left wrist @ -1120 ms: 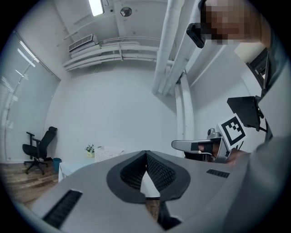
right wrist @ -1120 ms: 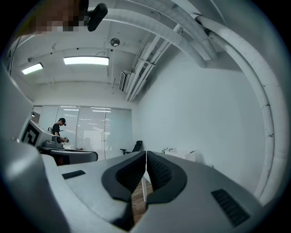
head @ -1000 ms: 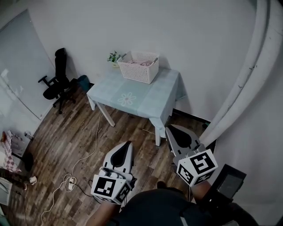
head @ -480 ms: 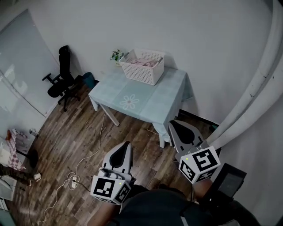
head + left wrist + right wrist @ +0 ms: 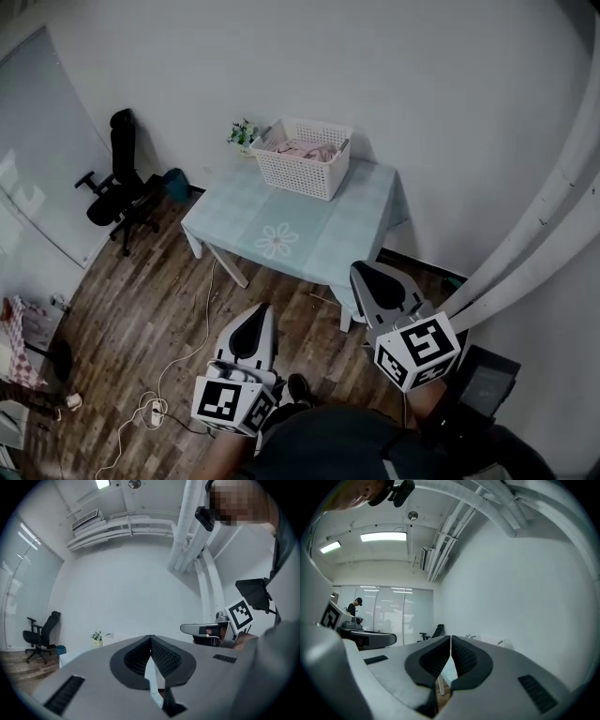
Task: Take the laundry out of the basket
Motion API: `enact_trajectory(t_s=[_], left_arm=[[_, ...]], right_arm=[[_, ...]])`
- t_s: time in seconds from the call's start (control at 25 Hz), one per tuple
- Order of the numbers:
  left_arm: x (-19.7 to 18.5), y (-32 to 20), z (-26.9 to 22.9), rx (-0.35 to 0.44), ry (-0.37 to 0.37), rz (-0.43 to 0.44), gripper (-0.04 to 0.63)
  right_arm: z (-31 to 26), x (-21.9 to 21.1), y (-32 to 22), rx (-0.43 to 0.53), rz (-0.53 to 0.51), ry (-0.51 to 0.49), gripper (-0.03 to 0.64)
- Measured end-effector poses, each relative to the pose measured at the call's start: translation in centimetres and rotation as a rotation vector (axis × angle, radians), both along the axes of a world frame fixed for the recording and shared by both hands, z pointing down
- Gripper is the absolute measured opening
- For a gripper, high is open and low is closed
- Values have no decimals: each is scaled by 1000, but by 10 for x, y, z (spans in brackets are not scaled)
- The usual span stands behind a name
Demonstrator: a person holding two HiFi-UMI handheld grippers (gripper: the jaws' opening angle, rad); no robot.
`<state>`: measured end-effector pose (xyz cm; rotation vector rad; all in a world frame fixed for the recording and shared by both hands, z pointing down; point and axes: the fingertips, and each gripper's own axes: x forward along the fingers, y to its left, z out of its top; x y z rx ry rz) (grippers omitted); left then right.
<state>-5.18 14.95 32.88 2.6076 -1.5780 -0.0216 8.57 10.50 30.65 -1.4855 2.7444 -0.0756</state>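
Observation:
A white slatted laundry basket stands at the far edge of a small table with a pale green cloth. Pink laundry lies inside it. My left gripper hangs over the wooden floor, well short of the table, jaws shut and empty. My right gripper is close to the table's near right corner, also shut with nothing between its jaws. In the left gripper view the jaw tips meet, with the basket small and far behind. In the right gripper view the jaws are pressed together.
A small potted plant sits left of the basket. A black office chair stands by the left wall. A white cable trails over the floor to a power strip. Large white pipes run along the right.
Both grippers and the view have advanced toward the table; the table and basket sit closer and more central. The right gripper now reaches near the table's corner. Jaws stay shut.

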Motion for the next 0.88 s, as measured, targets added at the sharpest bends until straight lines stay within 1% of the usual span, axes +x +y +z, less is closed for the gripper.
enact_trajectory(t_s=[0.12,0.24,0.36,0.52,0.64,0.8,0.88], left_arm=[[-14,-23,-4,14,23,34,8],[-30,-46,-8,45,49,71,8],[-50,-63,-5,33,37,67,8],[-65,-87,-10,48,49,95,8],[-80,-102,-7,41,54,112,8],[-98,-119,-1,33,70,135,8],[-106,-127,-2,34,98,150,8]], right_arm=[[-4,-18,-21,18,18,31,18],[-3,-38,-43,8,32,35,18],[1,-56,-60,-13,32,39,18],[-1,-73,-81,-15,47,43,18],[0,-91,-93,-19,53,58,18],[5,-109,-110,-35,71,77,18],[7,-118,-117,-41,79,84,18]])
